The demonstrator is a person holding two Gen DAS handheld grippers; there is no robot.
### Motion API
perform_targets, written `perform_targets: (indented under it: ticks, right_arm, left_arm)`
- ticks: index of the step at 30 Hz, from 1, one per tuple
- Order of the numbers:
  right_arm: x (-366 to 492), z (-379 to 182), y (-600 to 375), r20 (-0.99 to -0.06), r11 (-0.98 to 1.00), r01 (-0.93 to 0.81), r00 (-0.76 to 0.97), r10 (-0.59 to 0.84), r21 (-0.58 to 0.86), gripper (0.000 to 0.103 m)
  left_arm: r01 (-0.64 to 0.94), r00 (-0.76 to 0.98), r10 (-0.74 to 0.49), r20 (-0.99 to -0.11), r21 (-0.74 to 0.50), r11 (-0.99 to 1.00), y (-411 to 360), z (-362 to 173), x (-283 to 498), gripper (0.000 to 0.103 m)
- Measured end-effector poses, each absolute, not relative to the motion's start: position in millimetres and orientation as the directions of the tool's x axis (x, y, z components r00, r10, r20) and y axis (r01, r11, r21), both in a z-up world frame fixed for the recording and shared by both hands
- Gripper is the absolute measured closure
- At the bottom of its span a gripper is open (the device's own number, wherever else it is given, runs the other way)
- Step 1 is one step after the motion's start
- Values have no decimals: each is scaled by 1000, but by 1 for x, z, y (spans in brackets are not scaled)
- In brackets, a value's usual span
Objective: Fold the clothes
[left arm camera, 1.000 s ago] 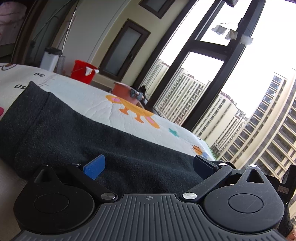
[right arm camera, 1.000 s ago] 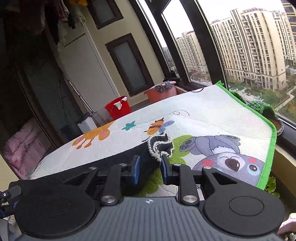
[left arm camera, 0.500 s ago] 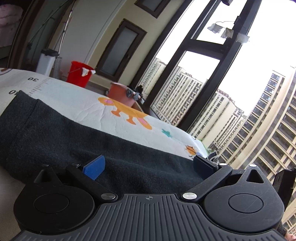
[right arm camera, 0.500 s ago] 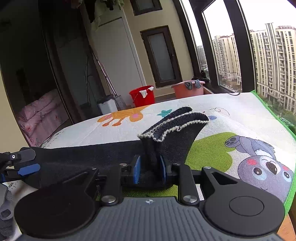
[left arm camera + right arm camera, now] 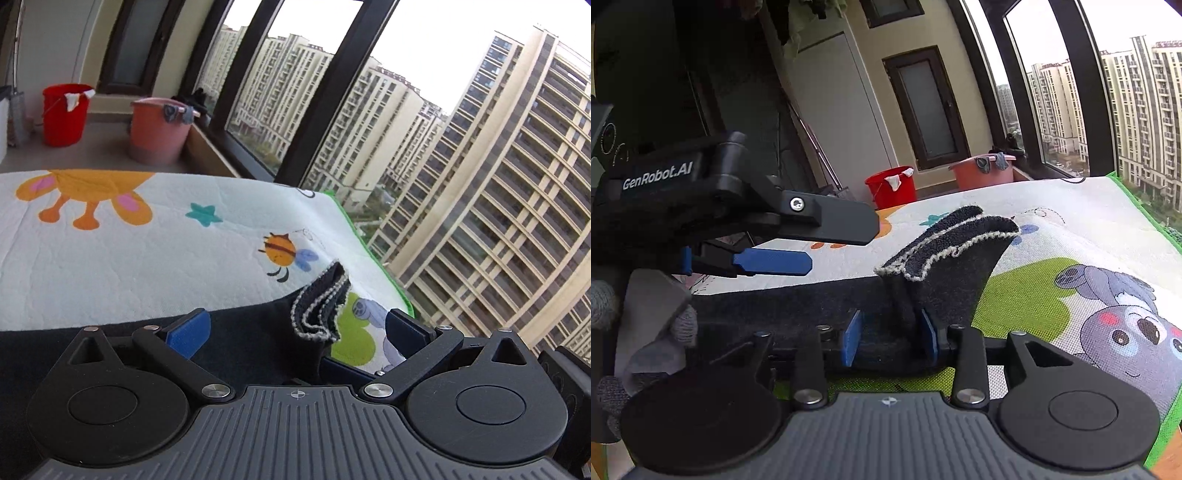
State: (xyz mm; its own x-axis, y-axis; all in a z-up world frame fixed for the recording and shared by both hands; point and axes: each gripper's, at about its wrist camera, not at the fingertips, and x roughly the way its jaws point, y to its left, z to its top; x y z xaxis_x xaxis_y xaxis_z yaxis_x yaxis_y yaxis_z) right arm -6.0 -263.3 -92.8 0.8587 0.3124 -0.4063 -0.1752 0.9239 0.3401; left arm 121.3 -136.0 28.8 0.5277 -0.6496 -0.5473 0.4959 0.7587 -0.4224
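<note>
A dark charcoal knit garment [image 5: 798,306] lies along the printed play mat [image 5: 1071,218]. Its hem with pale stitching [image 5: 945,247] stands up in a bunch. My right gripper [image 5: 892,341] has its blue pads a little apart with the bunched cloth between them, the right pad against it. My left gripper [image 5: 295,328] is open wide, its blue pad [image 5: 186,334] over the dark cloth, and the raised hem [image 5: 321,306] stands between its fingers. The left gripper also shows in the right wrist view [image 5: 812,240], open, above the garment to the left.
A red bucket [image 5: 64,114] and a pink tub [image 5: 159,131] stand on the floor beyond the mat. The mat's green edge [image 5: 373,254] runs along the window side. A large window with dark frames [image 5: 332,85] is straight ahead.
The left gripper swung right along the garment toward the raised hem. The right gripper's pads have parted from a tight pinch; the hem stays bunched upright.
</note>
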Motion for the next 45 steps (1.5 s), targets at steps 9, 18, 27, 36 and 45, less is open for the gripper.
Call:
perform_targets:
  ticks: [9, 18, 27, 36, 45]
  right_arm:
    - [-9, -92, -263, -398, 913, -192, 854, 336, 359, 59]
    - [-28, -80, -285, -374, 872, -267, 823, 428, 409, 36]
    - [-9, -79, -344, -326, 742, -87, 860, 393, 665, 92]
    - [52, -88, -297, -426, 819, -135, 800, 422, 557, 86]
    - [43, -88, -257, -465, 869, -228, 770, 437, 440, 84]
  left_arm:
    - [446, 491, -640, -592, -460, 768, -157, -2, 138, 80]
    - [472, 579, -592, -561, -362, 804, -145, 11, 105, 84]
    - [423, 578, -587, -567, -408, 809, -128, 3, 105, 80]
    - [383, 584, -606, -540, -476, 792, -101, -2, 92, 72]
    - [321, 682, -616, -393, -596, 736, -56, 15, 73, 42]
